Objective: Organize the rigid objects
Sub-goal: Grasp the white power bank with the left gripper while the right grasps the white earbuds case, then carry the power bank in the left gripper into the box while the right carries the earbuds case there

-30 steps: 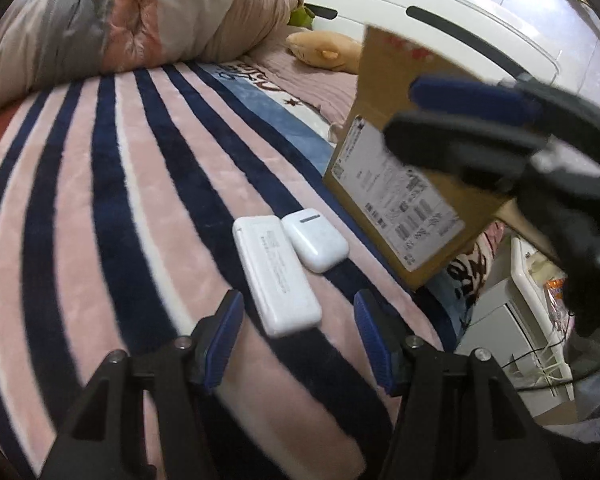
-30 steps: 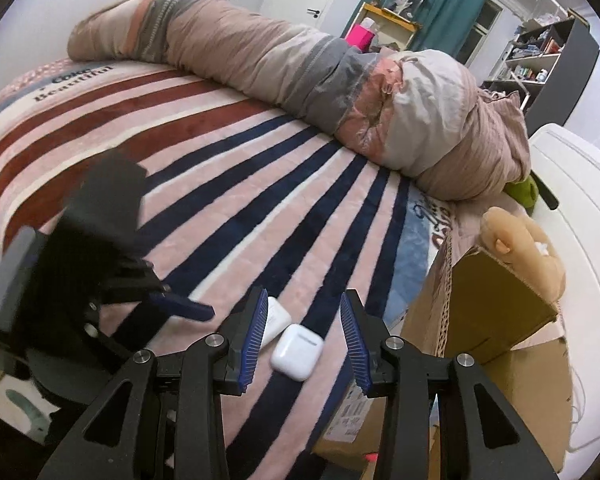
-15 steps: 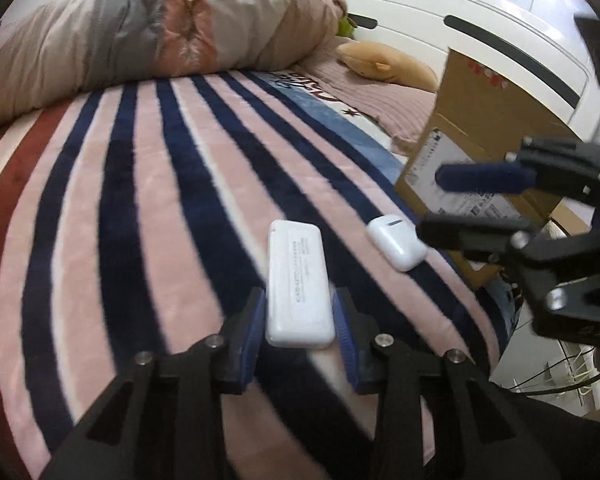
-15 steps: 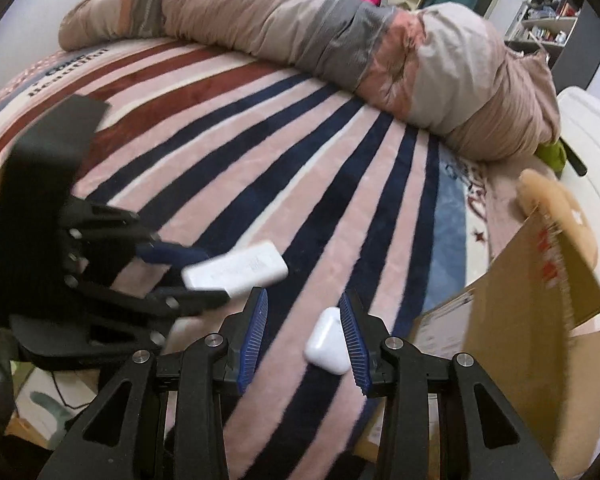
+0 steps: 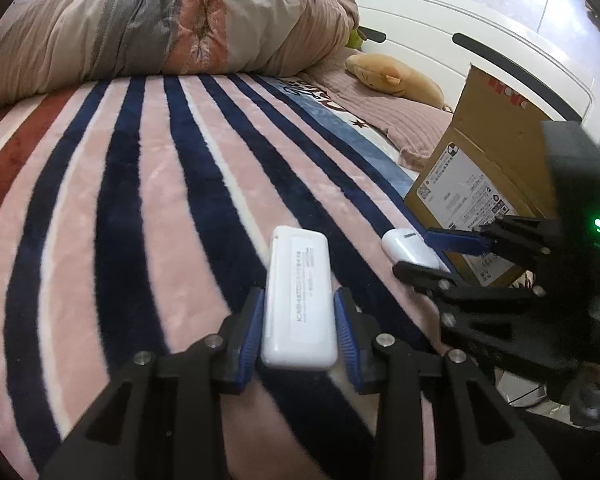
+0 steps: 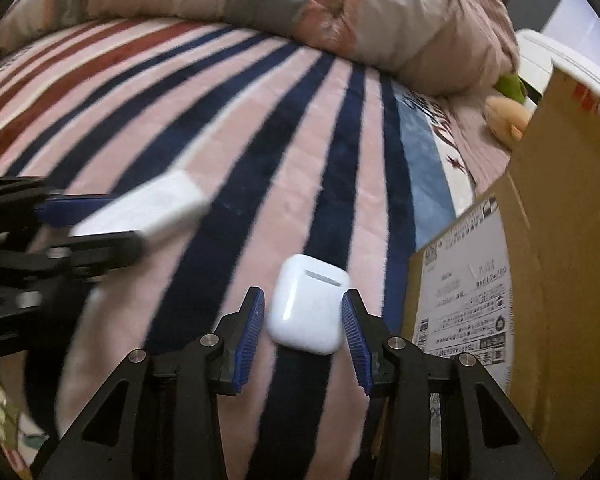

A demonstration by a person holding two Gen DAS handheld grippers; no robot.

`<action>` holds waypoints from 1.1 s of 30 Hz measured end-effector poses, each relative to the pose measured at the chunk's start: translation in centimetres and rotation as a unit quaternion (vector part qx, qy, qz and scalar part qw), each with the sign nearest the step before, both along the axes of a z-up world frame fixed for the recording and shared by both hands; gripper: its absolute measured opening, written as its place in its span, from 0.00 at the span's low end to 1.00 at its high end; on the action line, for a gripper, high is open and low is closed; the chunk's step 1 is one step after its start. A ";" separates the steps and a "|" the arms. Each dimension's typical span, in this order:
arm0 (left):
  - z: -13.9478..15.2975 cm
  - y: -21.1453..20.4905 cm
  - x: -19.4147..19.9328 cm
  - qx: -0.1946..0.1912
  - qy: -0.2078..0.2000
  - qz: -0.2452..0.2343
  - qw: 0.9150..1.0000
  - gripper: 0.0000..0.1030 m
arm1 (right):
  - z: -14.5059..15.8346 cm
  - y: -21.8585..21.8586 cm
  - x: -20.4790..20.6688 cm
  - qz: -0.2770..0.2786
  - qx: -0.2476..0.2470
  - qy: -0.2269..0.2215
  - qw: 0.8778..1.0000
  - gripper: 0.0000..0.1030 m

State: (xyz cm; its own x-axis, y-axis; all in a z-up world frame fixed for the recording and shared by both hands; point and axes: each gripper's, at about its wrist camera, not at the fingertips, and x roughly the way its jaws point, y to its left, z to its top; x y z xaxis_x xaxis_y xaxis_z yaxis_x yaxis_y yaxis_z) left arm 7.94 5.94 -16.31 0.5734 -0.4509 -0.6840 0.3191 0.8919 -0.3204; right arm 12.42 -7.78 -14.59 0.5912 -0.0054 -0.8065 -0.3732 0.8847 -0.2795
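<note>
A white power bank [image 5: 298, 264] sits between the blue pads of my left gripper [image 5: 300, 294], which is shut on it just above the striped blanket [image 5: 140, 200]. The right wrist view shows that same grip blurred at the left, around the power bank [image 6: 148, 208]. A white earbud case [image 6: 308, 308] lies on the blanket between the fingers of my right gripper [image 6: 303, 294]. Its jaws are opening and a thin gap shows at each pad. In the left wrist view the earbud case [image 5: 400, 244] lies at the right gripper's fingertips.
An open cardboard box [image 6: 560, 200] with a shipping label stands just right of the earbud case, also the cardboard box [image 5: 492, 168]. A rolled quilt [image 5: 160, 28] lies along the far side. A tan plush toy [image 5: 396, 76] rests by the white headboard [image 5: 480, 20].
My left gripper closed on the power bank and drew it away from the earbud case. My right gripper came down until its fingers straddled the case.
</note>
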 end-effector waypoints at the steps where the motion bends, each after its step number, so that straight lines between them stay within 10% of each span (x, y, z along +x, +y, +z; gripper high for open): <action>1: 0.0 0.1 -0.1 0.003 -0.002 0.001 1.000 0.31 | -0.2 -0.3 0.4 -0.010 0.005 0.000 1.000 0.42; 23: -0.2 1.2 0.2 0.009 0.005 0.012 1.000 0.31 | 0.0 0.4 -0.5 0.059 0.116 0.062 0.990 0.40; 33: 4.0 1.5 -2.2 0.041 -0.029 0.033 0.998 0.31 | 4.3 1.1 -4.0 0.127 0.151 0.015 0.980 0.39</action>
State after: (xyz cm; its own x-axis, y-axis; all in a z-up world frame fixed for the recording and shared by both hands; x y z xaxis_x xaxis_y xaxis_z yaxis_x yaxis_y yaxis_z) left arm 5.71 7.46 -12.36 0.6402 -0.3536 -0.6820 0.2741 0.9345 -0.2272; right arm 8.45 -6.73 -10.24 0.5192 0.3796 -0.7657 -0.5953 0.8035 -0.0053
